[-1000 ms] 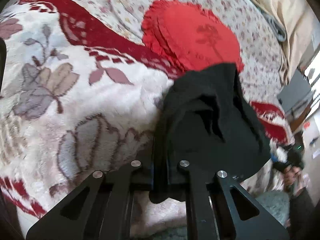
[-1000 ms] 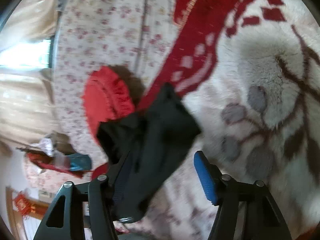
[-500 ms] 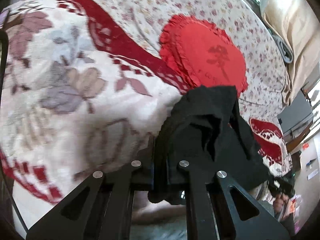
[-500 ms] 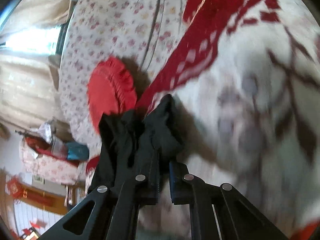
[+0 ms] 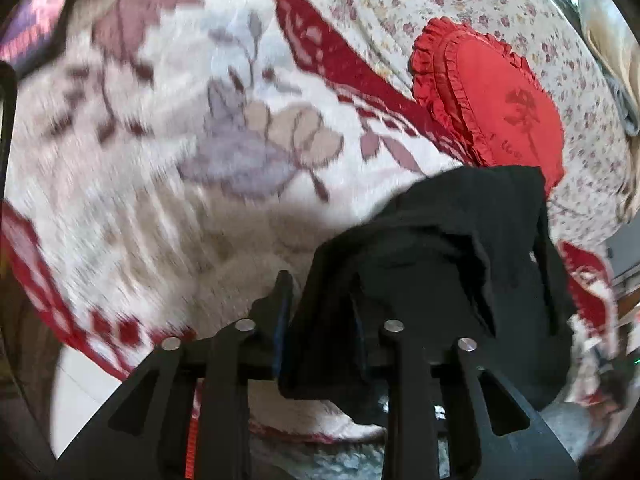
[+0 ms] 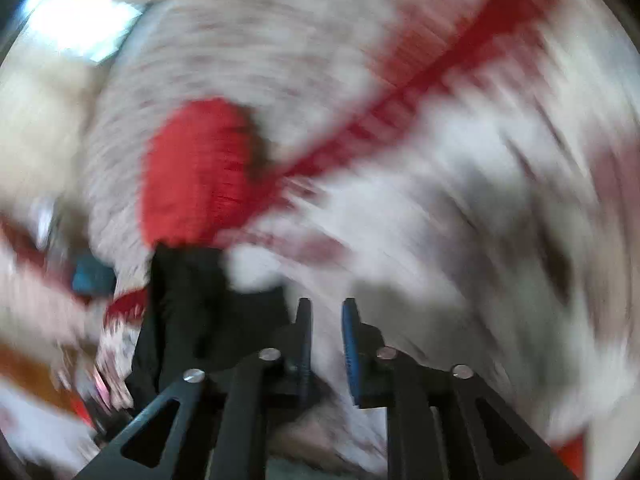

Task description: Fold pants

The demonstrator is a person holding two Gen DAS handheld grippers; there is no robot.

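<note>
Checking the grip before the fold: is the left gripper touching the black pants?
Touching. The left wrist view shows the black pants bunched between the left gripper fingers and draped over the right-hand one.

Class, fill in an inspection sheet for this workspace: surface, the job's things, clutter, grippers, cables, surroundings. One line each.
Surface: plush blanket with leaf pattern and red border, over a floral bedsheet.
Job's things: black pants, bunched, hanging from the left gripper.
Clutter: red frilled cushion on the sheet.
Grippers: left gripper shut on pants; right gripper with a narrow gap between its fingers, nothing in it, view blurred.
Cables: nothing seen.
Surroundings: beige curtain, bright window.
</note>
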